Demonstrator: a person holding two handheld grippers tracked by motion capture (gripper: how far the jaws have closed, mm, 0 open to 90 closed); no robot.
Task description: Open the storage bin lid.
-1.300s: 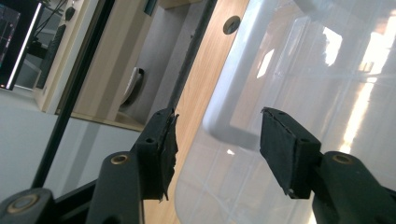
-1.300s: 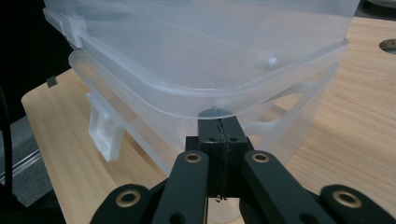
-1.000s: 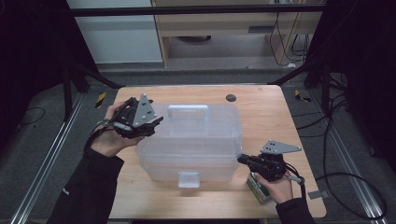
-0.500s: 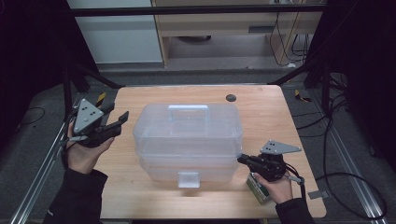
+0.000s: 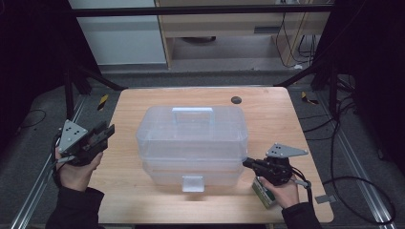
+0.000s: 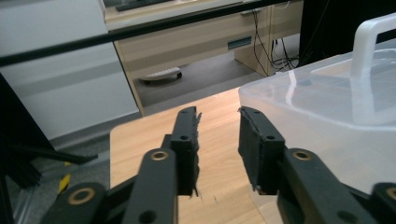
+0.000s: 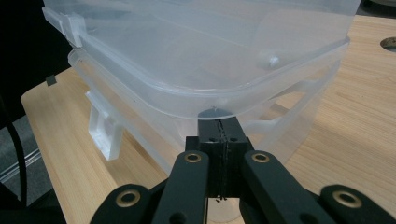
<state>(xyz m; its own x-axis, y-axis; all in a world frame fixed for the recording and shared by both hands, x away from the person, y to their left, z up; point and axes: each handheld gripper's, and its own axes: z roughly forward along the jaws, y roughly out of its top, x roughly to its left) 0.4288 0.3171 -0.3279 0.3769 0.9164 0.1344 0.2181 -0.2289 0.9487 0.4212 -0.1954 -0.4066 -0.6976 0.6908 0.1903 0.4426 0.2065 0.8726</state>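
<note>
Pulled back off the lid to the table's left edge, the left gripper has been narrowing its jaws, apart on nothing. Right of its fingertips stands the clear ribbed plastic storage box, lid on. The right gripper, jaws together, touches the box's rim.

The clear plastic lidded box is cut by the right edge; its inside looks too cloudy to read.

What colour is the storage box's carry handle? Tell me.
The handle is translucent frosted white, like the rest of the box; the high view shows it best.
</note>
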